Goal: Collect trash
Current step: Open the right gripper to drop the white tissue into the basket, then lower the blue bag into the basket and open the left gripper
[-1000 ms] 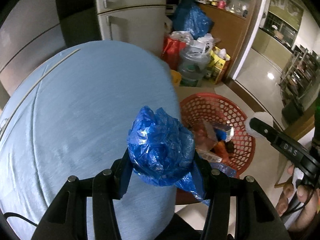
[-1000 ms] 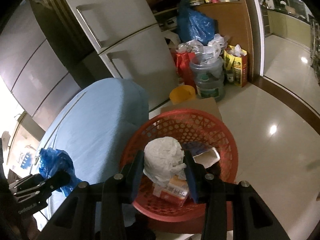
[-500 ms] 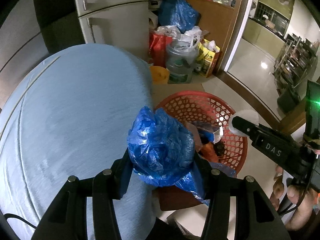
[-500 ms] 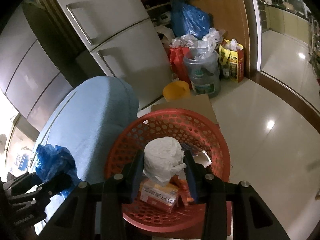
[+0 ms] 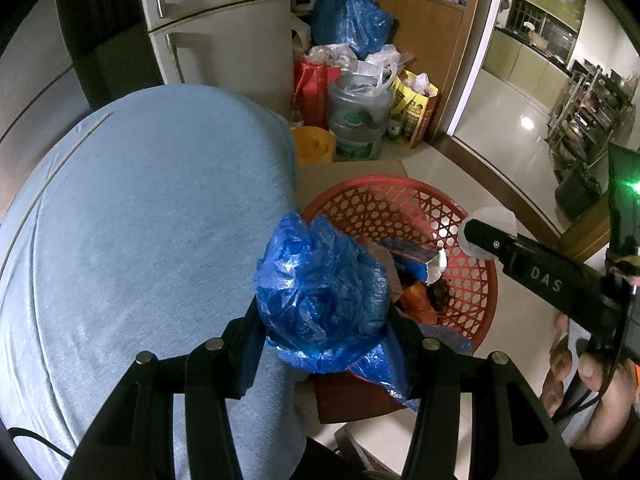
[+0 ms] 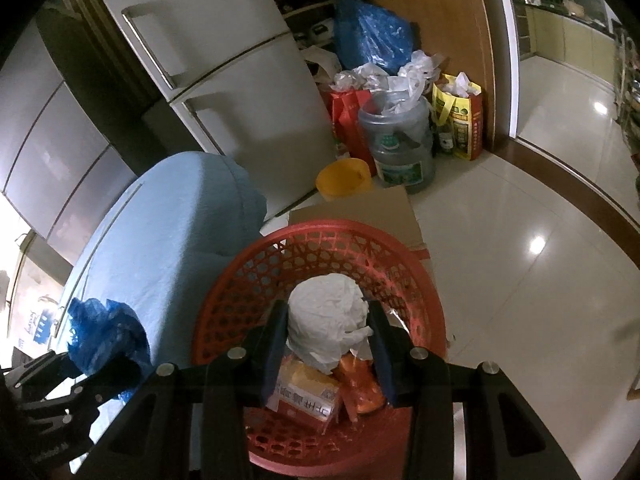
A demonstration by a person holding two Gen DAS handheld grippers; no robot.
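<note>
My left gripper (image 5: 324, 340) is shut on a crumpled blue plastic bag (image 5: 320, 296), held over the edge of the blue-covered table (image 5: 140, 220), just left of the red mesh basket (image 5: 380, 208). My right gripper (image 6: 328, 340) is shut on a wad of white paper (image 6: 326, 316) and holds it above the red basket (image 6: 320, 248), which holds a carton, an orange wrapper and other trash. The right gripper also shows in the left wrist view (image 5: 480, 236) over the basket's right rim. The blue bag shows in the right wrist view (image 6: 104, 332).
The basket stands on flat cardboard (image 6: 360, 208) on a tiled floor. Behind it are a yellow bucket (image 6: 344, 178), a clear water jug (image 6: 400, 148), red and yellow bags, and a fridge (image 6: 224, 72). A wooden cabinet and doorway are at the right.
Both grippers have shifted slightly toward the basket, which now sits more in the middle of both views. Both keep hold of their trash.
</note>
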